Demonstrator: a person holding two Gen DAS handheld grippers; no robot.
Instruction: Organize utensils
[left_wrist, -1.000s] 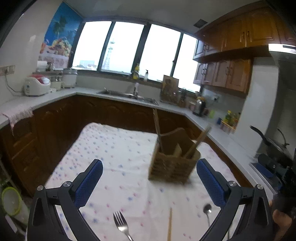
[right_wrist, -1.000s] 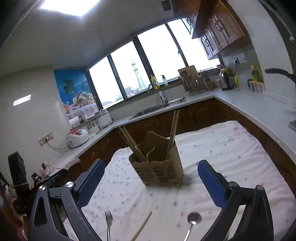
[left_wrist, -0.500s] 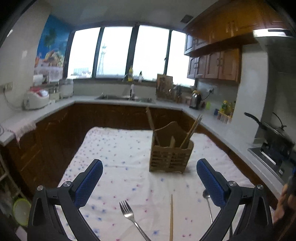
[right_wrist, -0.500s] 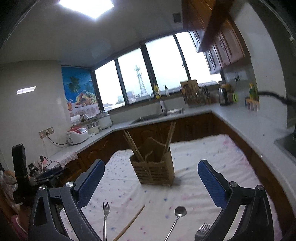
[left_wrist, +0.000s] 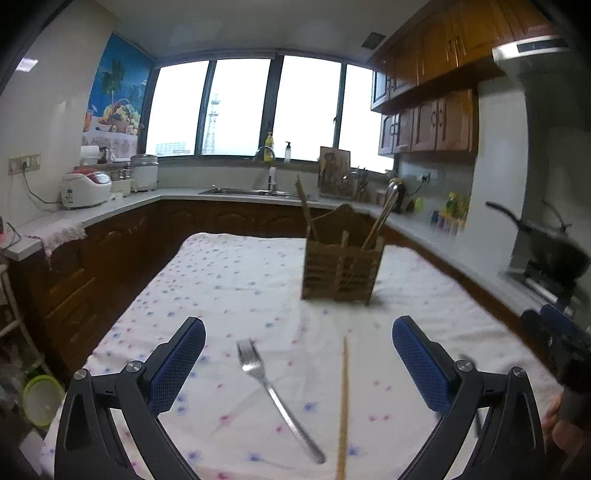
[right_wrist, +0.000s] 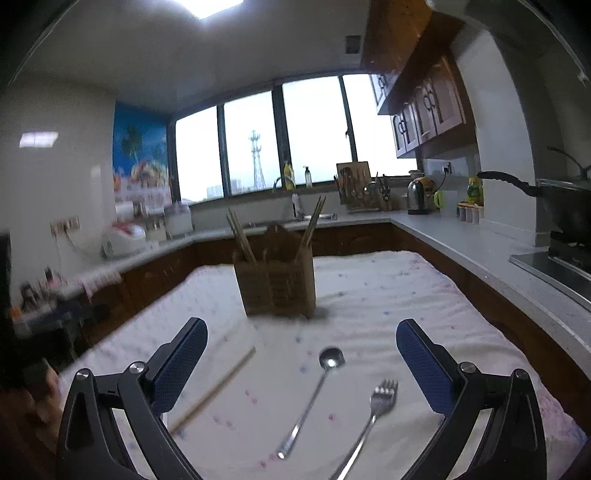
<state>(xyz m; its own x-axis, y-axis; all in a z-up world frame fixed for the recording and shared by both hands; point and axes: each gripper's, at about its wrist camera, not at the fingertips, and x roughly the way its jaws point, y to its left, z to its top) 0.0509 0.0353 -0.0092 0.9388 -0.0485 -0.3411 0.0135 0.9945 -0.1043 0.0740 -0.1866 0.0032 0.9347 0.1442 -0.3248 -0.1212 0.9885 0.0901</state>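
Observation:
A wooden slatted utensil holder (left_wrist: 339, 273) (right_wrist: 277, 286) stands mid-table with chopsticks sticking out of it. On the dotted tablecloth before my left gripper (left_wrist: 298, 363) lie a metal fork (left_wrist: 275, 395) and one wooden chopstick (left_wrist: 343, 406); the gripper is open and holds nothing. My right gripper (right_wrist: 301, 365) is open too. Between and below its fingers lie a metal spoon (right_wrist: 314, 395) and a second fork (right_wrist: 373, 417), with the chopstick (right_wrist: 214, 391) to the left.
The table's white cloth (left_wrist: 240, 280) drops off at the left and right edges. Kitchen counters run around the room, with a sink (left_wrist: 255, 192), a rice cooker (left_wrist: 86, 188), a kettle (right_wrist: 419, 199) and a pan on the stove (right_wrist: 565, 206).
Both views have pulled back and tilted down. The holder looks farther off, and more of the utensils on the cloth show, among them the second fork in the right wrist view.

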